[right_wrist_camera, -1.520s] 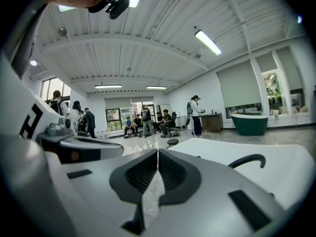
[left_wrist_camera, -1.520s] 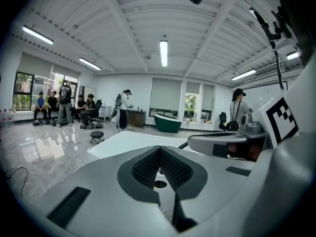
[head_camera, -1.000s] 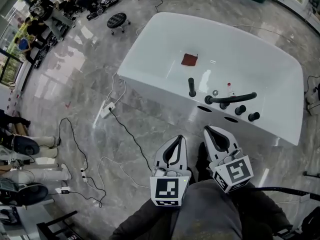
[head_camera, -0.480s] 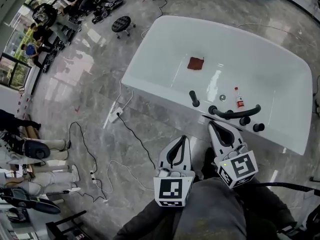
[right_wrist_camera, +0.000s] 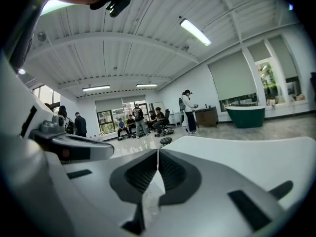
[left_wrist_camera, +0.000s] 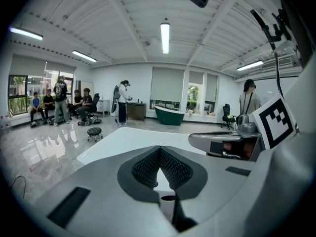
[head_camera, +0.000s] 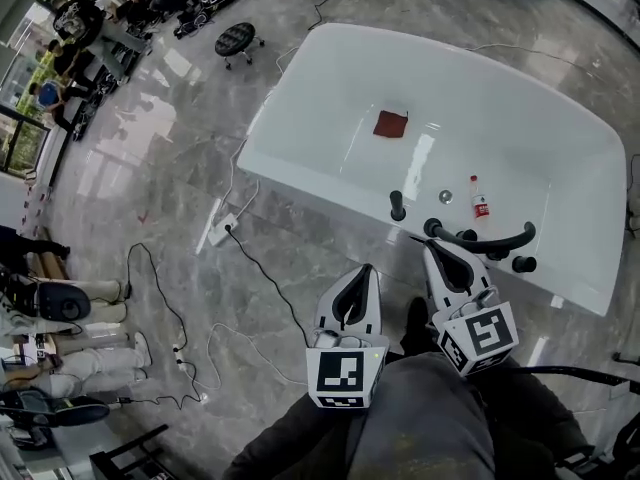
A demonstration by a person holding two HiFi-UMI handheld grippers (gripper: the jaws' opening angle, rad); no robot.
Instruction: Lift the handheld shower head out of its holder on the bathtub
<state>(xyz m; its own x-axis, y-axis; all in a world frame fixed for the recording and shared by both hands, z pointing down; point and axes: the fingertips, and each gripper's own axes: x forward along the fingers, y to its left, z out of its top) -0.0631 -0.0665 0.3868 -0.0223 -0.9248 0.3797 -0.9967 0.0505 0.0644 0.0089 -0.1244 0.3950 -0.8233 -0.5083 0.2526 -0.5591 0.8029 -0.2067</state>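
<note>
The white bathtub (head_camera: 300,138) fills the upper right of the head view. On its near rim a short black handheld shower head (head_camera: 397,206) stands upright in its holder, left of a curved black spout (head_camera: 490,238) and black knobs (head_camera: 524,264). My left gripper (head_camera: 366,268) is shut and empty over the floor, a little short of the rim and below the shower head. My right gripper (head_camera: 424,244) is also shut and empty, its tip at the rim beside the spout's base. The left gripper view shows shut jaws (left_wrist_camera: 159,149) in front of the tub (left_wrist_camera: 123,142). In the right gripper view the jaws (right_wrist_camera: 158,152) are pressed together too.
A red cloth (head_camera: 390,123) and a small bottle (head_camera: 480,200) lie inside the tub. Cables (head_camera: 260,268) and a power strip (head_camera: 220,230) trail over the grey floor left of the grippers. A black stool (head_camera: 236,40) and several people (head_camera: 60,58) are at the far left.
Both grippers have moved forward toward the tub's near rim, staying shut. The right one's tip has closed in on the fittings.
</note>
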